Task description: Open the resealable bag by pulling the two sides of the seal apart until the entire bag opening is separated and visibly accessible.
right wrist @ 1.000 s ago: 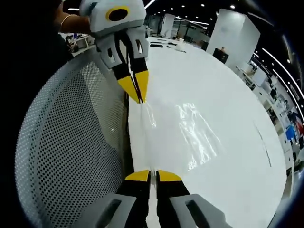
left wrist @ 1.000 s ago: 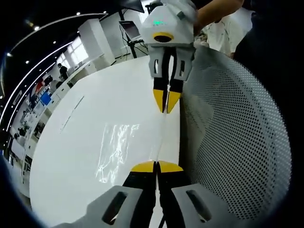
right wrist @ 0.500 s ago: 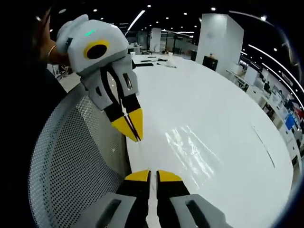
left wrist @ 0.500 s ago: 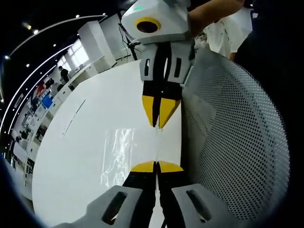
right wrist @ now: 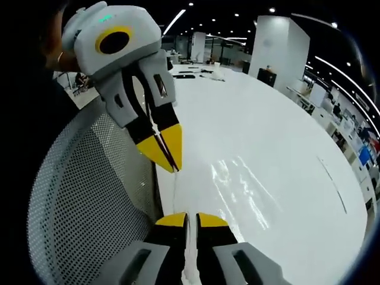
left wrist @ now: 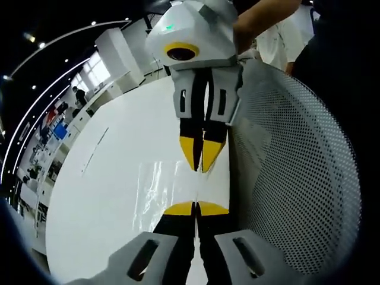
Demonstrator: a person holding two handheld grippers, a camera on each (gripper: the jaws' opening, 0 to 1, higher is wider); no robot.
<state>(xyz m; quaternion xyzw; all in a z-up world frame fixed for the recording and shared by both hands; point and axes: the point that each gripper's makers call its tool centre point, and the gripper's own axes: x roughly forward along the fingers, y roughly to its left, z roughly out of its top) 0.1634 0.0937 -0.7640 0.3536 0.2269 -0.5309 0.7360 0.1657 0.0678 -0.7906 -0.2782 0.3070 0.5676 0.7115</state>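
The clear resealable bag point(left wrist: 155, 191) hangs as a glossy sheet over the white table point(left wrist: 107, 178). Its top edge runs as a thin line between the two grippers. My left gripper point(left wrist: 196, 208) rises from the bottom of the left gripper view, yellow tips shut on that edge. My right gripper point(left wrist: 202, 159) comes down from above, facing it, tips pinched on the same edge a short way off. In the right gripper view, my right gripper point(right wrist: 189, 220) holds the bag point(right wrist: 242, 189) edge and my left gripper point(right wrist: 168, 155) reaches in from the upper left. I see no gap in the seal.
A white perforated mesh chair back point(left wrist: 297, 178) stands close beside the grippers, and it is the same chair back point(right wrist: 83, 202) in the right gripper view. A person's arm point(left wrist: 261, 15) holds the far gripper. Beyond the table point(right wrist: 285, 136) lies an open hall with desks and columns.
The two grippers have come closer together along the bag's edge, so the stretch between them is shorter. Both stay pinched on the bag.
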